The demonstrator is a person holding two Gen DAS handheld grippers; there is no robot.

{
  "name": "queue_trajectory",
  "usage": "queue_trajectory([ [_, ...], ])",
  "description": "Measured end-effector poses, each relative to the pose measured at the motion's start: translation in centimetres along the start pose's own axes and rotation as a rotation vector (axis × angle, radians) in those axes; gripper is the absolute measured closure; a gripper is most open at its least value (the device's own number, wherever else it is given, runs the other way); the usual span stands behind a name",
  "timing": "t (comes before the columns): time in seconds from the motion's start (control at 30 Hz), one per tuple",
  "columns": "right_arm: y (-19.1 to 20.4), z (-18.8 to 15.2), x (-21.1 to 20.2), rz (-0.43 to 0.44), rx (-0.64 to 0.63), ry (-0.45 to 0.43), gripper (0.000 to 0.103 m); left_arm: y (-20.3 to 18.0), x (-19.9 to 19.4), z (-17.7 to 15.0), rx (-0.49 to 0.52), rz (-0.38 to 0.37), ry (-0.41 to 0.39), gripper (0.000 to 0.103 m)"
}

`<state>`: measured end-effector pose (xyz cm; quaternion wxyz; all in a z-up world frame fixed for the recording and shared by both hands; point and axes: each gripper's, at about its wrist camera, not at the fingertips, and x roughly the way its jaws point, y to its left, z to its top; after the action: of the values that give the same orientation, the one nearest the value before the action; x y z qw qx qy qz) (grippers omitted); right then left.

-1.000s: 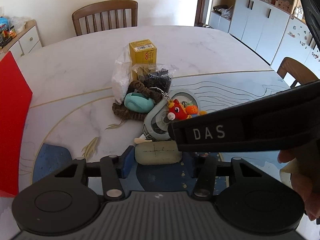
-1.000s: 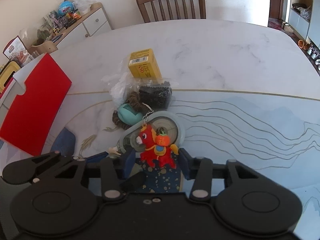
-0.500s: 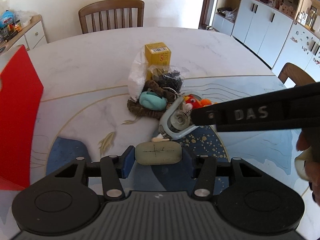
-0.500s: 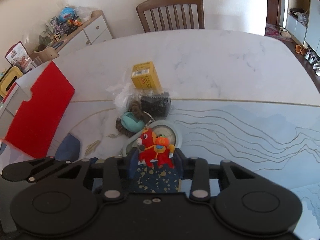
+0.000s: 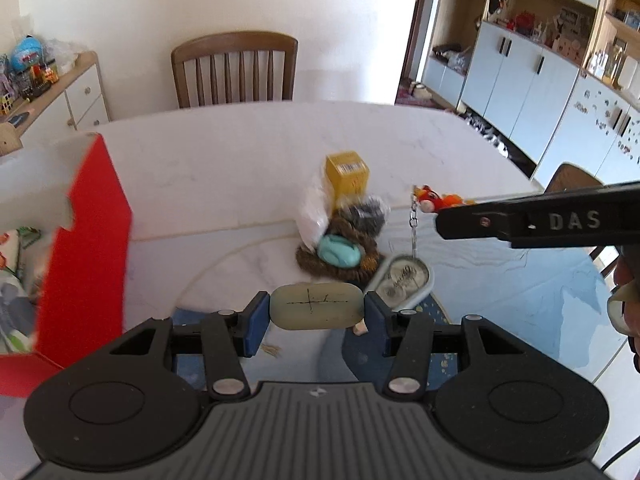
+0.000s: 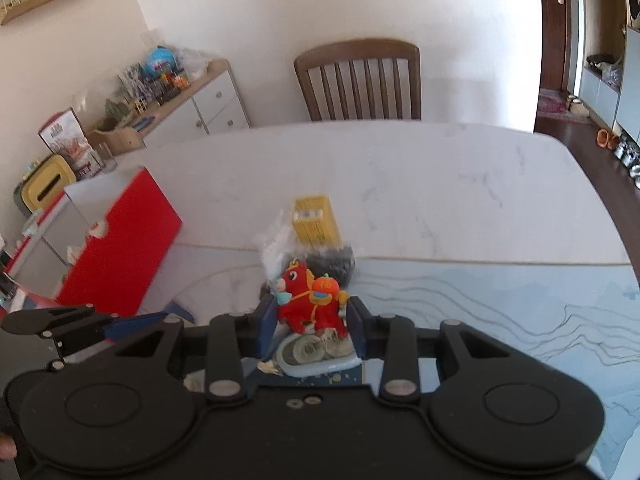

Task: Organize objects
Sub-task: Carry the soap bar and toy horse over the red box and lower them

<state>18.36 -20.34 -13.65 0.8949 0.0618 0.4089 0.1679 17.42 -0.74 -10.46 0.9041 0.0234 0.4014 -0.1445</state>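
a red box (image 5: 86, 248) stands at the left of the marble table (image 5: 224, 168). the left hand-held gripper (image 5: 316, 314) pinches a pale green bar of soap (image 5: 316, 306) above it. beyond lies a heap around a yellow carton (image 5: 346, 176). at right, the right hand-held gripper (image 6: 312, 322), its jaws lately narrowing, clamps a red plush keychain (image 6: 310, 300).

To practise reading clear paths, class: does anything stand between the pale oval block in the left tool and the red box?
Nothing visible does. The pale oval block sits clamped in the left tool, and only bare table shows between it and the red box to its left.
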Motion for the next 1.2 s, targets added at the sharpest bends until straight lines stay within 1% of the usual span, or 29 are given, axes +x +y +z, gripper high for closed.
queue_trajectory([
  [0.27, 2.5, 1.4, -3.4, 0.033, -0.071, -0.039, 0.067, 2.3, -4.3, 1.4, 0.013, -0.020, -0.048, 0.053],
  [0.43, 5.2, 2.0, -5.1, 0.063, -0.119, -0.061, 0.067, 4.5, -6.8, 1.9, 0.011, -0.028, -0.065, 0.053],
  [0.57, 7.7, 2.3, -5.9, 0.091, -0.154, -0.076, 0.067, 6.7, -8.6, 2.1, 0.006, -0.020, -0.078, 0.053],
  [0.9, 14.1, 3.3, -5.7, 0.148, -0.231, -0.090, 0.067, 13.3, -12.1, 2.3, -0.021, 0.025, -0.094, 0.053],
  [1.2, 19.9, 3.9, -3.2, 0.180, -0.275, -0.076, 0.067, 19.2, -13.6, 1.8, -0.036, 0.085, -0.098, 0.052],
])
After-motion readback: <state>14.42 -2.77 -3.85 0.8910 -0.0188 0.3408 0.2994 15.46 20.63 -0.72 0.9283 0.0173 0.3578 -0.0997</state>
